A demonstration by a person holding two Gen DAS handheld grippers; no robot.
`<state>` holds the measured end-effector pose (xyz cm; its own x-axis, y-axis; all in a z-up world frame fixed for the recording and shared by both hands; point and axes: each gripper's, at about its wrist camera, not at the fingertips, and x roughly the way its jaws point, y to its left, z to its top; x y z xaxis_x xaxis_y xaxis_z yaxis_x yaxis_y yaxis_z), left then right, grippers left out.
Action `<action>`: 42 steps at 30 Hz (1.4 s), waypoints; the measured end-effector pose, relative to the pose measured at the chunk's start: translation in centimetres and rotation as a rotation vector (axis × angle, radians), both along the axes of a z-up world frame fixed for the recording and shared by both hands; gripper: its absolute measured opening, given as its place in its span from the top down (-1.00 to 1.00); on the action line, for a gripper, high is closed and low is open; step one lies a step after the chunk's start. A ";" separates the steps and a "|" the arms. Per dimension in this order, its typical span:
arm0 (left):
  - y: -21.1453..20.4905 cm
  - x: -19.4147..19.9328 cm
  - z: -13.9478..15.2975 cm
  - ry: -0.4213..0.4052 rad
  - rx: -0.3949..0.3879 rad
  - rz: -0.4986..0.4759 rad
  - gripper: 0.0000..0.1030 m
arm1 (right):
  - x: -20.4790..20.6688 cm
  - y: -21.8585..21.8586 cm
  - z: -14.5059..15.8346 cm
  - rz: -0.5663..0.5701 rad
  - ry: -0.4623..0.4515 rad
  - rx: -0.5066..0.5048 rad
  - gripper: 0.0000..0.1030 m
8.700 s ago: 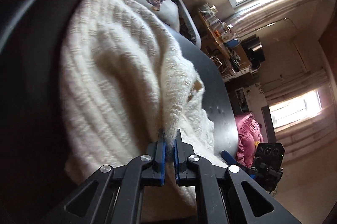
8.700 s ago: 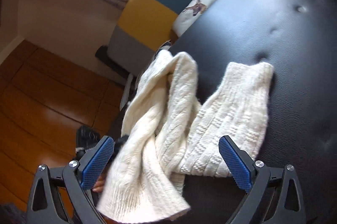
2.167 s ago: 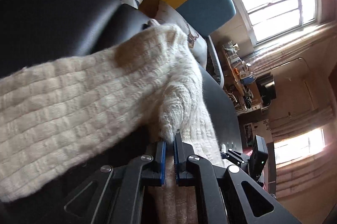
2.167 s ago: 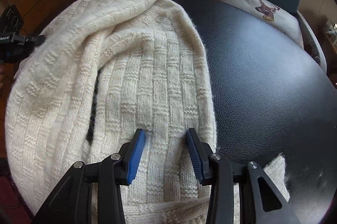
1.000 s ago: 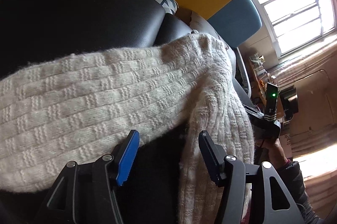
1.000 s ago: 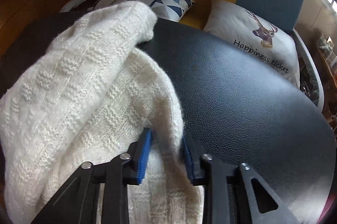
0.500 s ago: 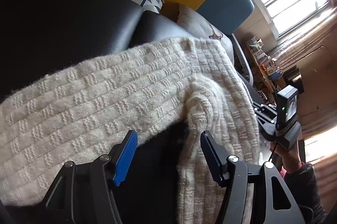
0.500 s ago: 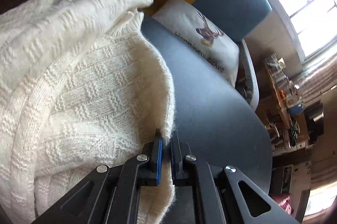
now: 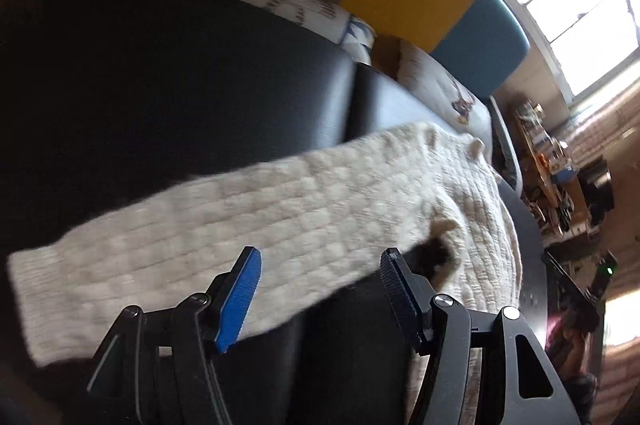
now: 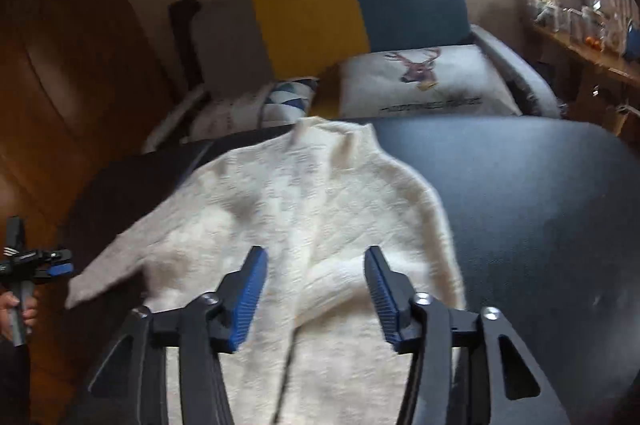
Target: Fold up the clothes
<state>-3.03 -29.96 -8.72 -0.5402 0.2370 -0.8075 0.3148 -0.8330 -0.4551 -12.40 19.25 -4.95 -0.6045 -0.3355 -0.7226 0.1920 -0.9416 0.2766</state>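
Cream knit: the sweater (image 10: 320, 209) lies spread on the black table (image 10: 540, 193), one sleeve (image 9: 168, 245) stretched out to the left across the dark top. The right gripper (image 10: 314, 289) has just sprung open and hangs above the sweater's body, its pads off the wool. The left gripper (image 9: 316, 289) has been opening too and hovers over the sleeve, gripping nothing. Behind the table a chair (image 10: 360, 5) holds two cushions (image 10: 424, 81).

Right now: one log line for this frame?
left gripper: open, empty | right gripper: just opened, empty | sweater: spread on black table
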 end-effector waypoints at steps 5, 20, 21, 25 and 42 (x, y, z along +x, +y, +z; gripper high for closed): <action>-9.7 7.9 -0.1 0.001 -0.079 0.250 -0.60 | 2.3 -3.8 -4.6 -0.002 -0.095 -0.024 -0.54; -11.0 9.0 -5.8 -0.132 -0.119 0.272 0.00 | 2.7 -3.9 -7.4 -0.049 -0.070 -0.008 -0.68; -10.7 8.8 -5.8 -0.152 -0.162 0.273 0.29 | 2.5 -4.1 -7.3 -0.047 -0.077 0.004 -0.68; -10.0 8.5 -5.9 -0.119 -0.141 0.257 0.84 | 1.7 -4.5 -5.2 -0.068 -0.077 0.049 -0.68; -17.0 8.0 6.8 0.355 -0.171 0.376 0.94 | -10.2 -24.4 -5.8 0.373 -0.165 0.172 -0.67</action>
